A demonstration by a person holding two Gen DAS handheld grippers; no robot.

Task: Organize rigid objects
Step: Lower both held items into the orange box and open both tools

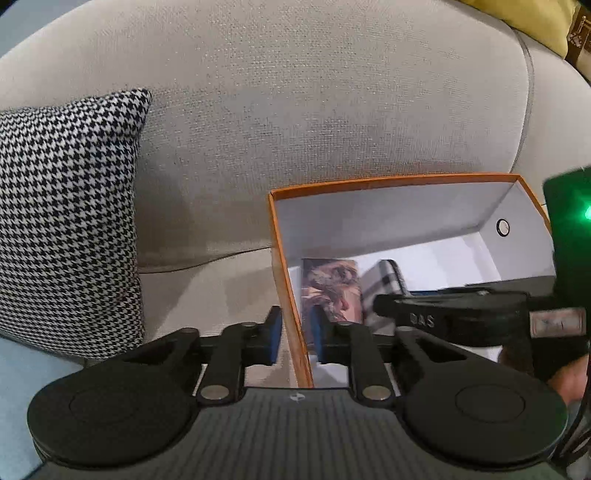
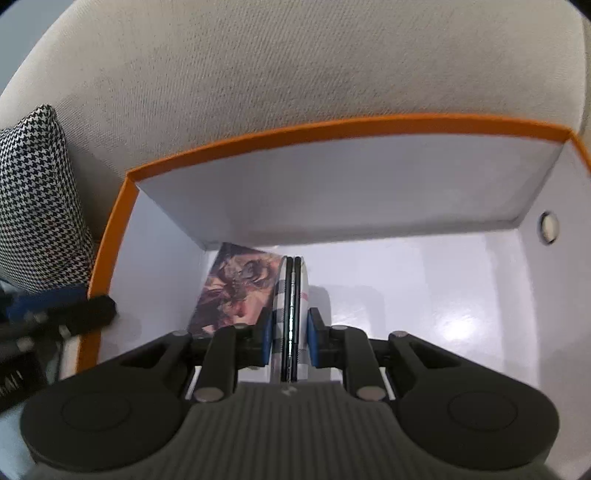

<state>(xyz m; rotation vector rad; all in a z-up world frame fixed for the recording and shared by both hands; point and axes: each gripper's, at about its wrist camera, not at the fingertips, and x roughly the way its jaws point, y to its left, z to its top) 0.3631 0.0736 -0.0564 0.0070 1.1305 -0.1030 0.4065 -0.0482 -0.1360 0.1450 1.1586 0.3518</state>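
Observation:
An orange box with a white inside stands open on the sofa seat. A picture card lies at its left end. My left gripper straddles the box's left wall, one blue pad outside and one inside, shut on it. My right gripper reaches down inside the box, shut on a plaid zip case held edge-on just right of the picture card. The left gripper shows at that box's left rim. In the left wrist view the right gripper and the plaid case appear over the box.
A black-and-white houndstooth pillow leans on the beige sofa back left of the box. A yellow cushion sits at the top right. A metal eyelet marks the box's right wall.

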